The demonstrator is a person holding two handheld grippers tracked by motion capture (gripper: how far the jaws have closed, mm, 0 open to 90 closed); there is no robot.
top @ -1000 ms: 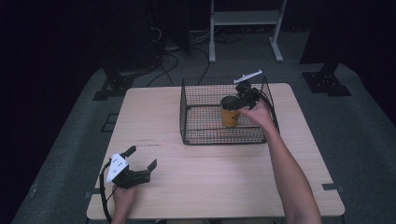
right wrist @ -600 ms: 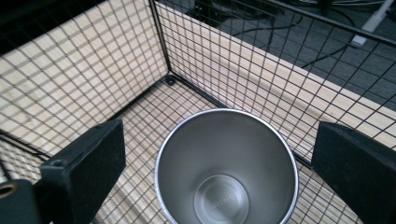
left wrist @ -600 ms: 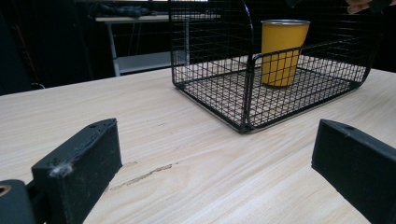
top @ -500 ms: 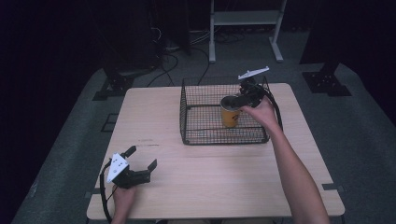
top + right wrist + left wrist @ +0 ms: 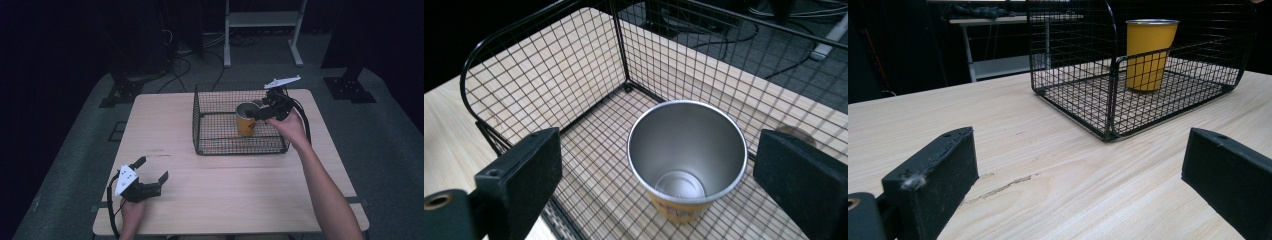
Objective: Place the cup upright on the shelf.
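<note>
Right gripper (image 5: 261,111), jaws spread wide, poised above the rim of the cup (image 5: 246,119); in the right gripper view the cup (image 5: 687,155) stands between the two jaws but clear of both, its steel interior empty. The cup is upright on the floor of the wire basket (image 5: 220,145), toward the basket's right side, apart from the walls.

Step in hand, as judged: either the release of the cup into the basket or the approach to grasp it; the frames do not settle which. A grasp would call for lowering the jaws on either side of the cup wall and closing on it; a release would call for a straight lift out over the basket's top wire.

Left gripper (image 5: 150,181), jaws likewise wide and holding nothing, rests low at the near left of the table (image 5: 165,125), well apart from the basket. Its view looks across the bare wood to the basket (image 5: 1108,100) with the cup (image 5: 1149,52) inside.

Obstacles: the basket's walls close to the right gripper and its cable; the cup, tall and narrow at the base, may tip if one jaw nudges it. Beyond the table, a white stand (image 5: 262,20) and floor cables (image 5: 177,55), out of the working area.
</note>
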